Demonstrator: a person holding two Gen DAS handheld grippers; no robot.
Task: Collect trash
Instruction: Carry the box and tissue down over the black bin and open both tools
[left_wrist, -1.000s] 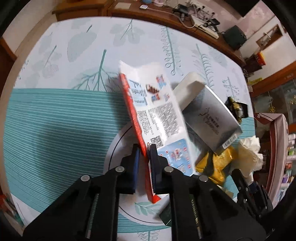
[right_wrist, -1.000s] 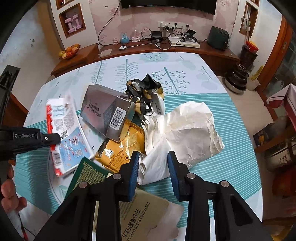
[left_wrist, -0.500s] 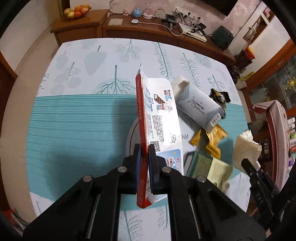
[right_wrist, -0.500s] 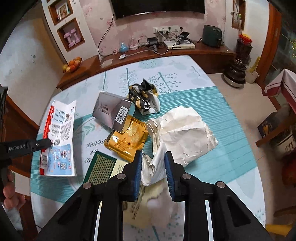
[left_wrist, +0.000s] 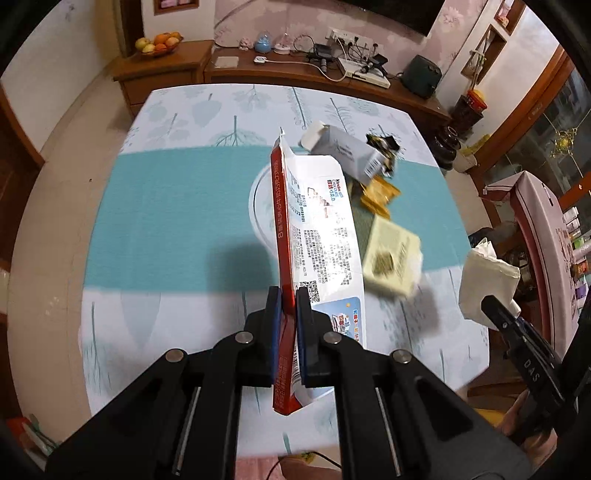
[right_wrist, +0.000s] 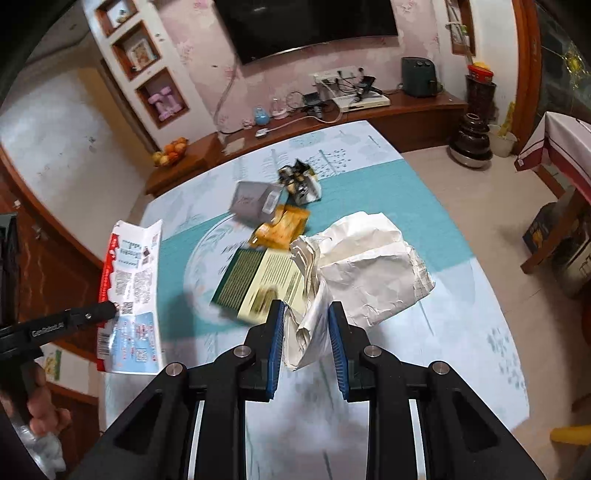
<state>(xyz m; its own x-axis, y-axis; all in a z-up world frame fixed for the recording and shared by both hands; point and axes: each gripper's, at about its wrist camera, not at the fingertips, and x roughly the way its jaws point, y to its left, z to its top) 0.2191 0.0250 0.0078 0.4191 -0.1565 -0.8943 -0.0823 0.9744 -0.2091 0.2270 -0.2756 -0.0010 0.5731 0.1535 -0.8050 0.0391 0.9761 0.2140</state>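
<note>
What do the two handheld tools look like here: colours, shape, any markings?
Both are matte black plastic with two fingers on linkages joined by silver round pivot pins. The left tool and right tool have blue ribbed pads. White lettering marks each one's side, seen from the other's camera.

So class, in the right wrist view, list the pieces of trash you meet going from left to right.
Red-and-white wrapper → green-and-cream packet → crumpled white paper.

Pink floral wall (right_wrist: 192, 22) with a dark television (right_wrist: 306, 26) — below it a long wooden sideboard (right_wrist: 406, 107); pale tiled floor (right_wrist: 491, 206).
</note>
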